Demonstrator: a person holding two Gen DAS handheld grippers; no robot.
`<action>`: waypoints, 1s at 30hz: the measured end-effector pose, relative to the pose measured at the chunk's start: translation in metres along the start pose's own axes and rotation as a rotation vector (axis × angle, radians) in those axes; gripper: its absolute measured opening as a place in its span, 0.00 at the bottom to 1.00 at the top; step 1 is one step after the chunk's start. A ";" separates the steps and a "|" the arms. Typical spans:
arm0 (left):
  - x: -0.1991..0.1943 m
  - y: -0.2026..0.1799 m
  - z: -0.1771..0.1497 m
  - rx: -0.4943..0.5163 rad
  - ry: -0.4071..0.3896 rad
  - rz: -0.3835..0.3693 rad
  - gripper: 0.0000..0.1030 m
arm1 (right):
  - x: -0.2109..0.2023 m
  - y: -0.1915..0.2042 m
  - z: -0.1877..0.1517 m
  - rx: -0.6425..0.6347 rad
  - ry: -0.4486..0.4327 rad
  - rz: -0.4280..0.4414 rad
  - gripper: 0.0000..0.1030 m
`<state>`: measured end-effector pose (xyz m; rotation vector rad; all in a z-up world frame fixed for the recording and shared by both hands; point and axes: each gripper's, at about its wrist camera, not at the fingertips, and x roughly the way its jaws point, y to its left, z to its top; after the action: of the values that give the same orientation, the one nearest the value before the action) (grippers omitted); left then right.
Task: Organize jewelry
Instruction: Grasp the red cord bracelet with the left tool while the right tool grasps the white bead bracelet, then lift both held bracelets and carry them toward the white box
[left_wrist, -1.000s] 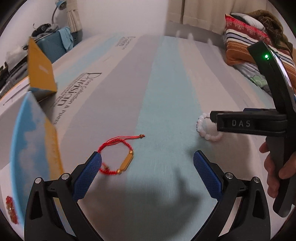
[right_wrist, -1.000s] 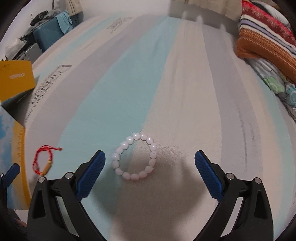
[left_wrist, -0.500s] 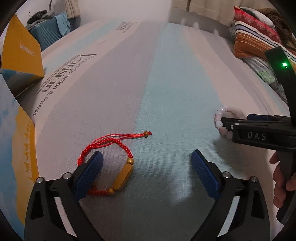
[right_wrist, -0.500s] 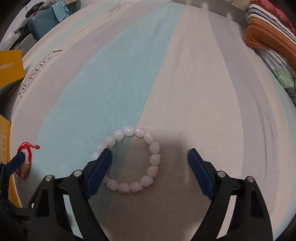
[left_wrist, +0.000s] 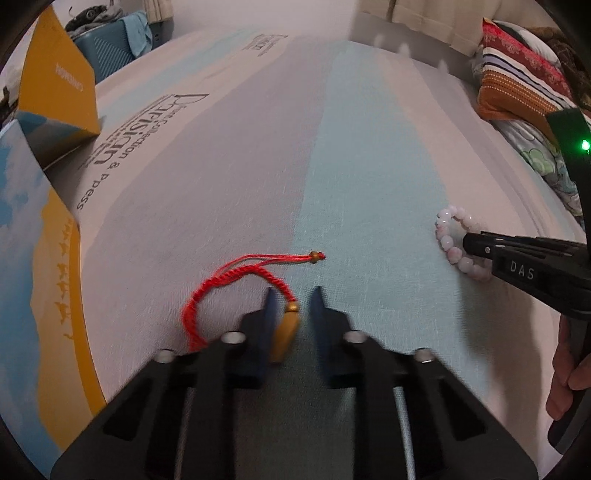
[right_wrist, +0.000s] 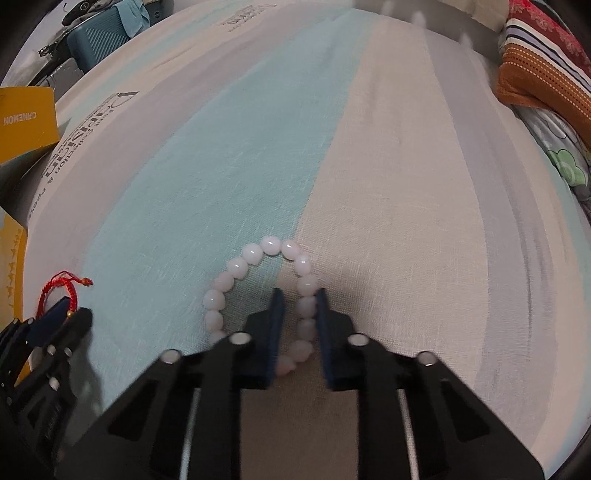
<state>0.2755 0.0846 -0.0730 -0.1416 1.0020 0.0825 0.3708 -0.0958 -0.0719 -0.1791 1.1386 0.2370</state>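
left gripper (left_wrist: 293, 301): pinched around the gold bar of the red cord bracelet (left_wrist: 236, 286) on the striped sheet (left_wrist: 258, 147)
right gripper (right_wrist: 299, 301): clamped on the white bead bracelet's (right_wrist: 255, 275) right side

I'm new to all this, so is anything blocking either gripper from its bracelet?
Nothing visible. The left gripper already straddles the red cord bracelet at its gold bar; the right gripper brackets the white bead bracelet.

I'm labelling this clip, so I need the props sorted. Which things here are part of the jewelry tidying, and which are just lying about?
Part of the job:
red cord bracelet, between the left tongs
white bead bracelet, between the right tongs

Lying about:
yellow box
striped pillow
blue suitcase
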 end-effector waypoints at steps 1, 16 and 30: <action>-0.002 0.000 -0.001 -0.001 0.000 -0.005 0.07 | -0.001 0.000 -0.001 0.001 -0.004 0.002 0.09; -0.022 -0.005 0.000 0.014 -0.016 -0.025 0.07 | -0.018 -0.011 -0.003 0.035 -0.067 0.040 0.09; -0.057 -0.012 -0.002 0.036 -0.047 -0.036 0.07 | -0.053 -0.010 -0.007 0.029 -0.143 0.076 0.09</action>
<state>0.2452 0.0721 -0.0251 -0.1240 0.9534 0.0350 0.3467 -0.1122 -0.0259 -0.0917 1.0069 0.2957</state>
